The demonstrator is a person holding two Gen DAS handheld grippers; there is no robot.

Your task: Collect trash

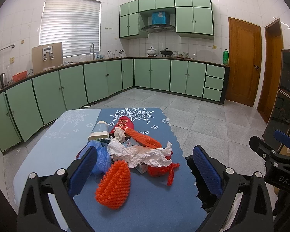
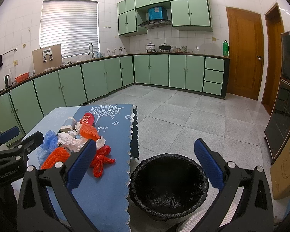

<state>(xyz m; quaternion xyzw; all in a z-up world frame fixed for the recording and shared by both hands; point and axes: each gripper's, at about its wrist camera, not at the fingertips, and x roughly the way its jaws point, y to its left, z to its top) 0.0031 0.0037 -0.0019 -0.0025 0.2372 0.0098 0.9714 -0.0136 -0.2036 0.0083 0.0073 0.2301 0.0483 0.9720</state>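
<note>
A pile of trash lies on the blue tablecloth [image 1: 145, 203]: an orange foam net [image 1: 114, 185], crumpled white paper [image 1: 145, 154], a red plastic bag [image 1: 164, 170], a blue plastic bag [image 1: 100, 158], a second orange net [image 1: 143, 137], a red pouch [image 1: 122, 124] and a pale blue cup on its side [image 1: 99, 129]. My left gripper [image 1: 145, 166] is open and empty, above the near side of the pile. My right gripper [image 2: 145, 162] is open and empty above the black-lined trash bin [image 2: 168, 185] on the floor right of the table. The pile also shows in the right wrist view [image 2: 77, 143].
Green kitchen cabinets [image 1: 98, 81] run along the left and back walls. Wooden doors [image 1: 243, 61] stand at the right. A dark glass cabinet [image 2: 288, 104] and a cardboard box [image 2: 288, 166] stand at the far right. Grey tiled floor [image 2: 183, 112] lies beyond the table.
</note>
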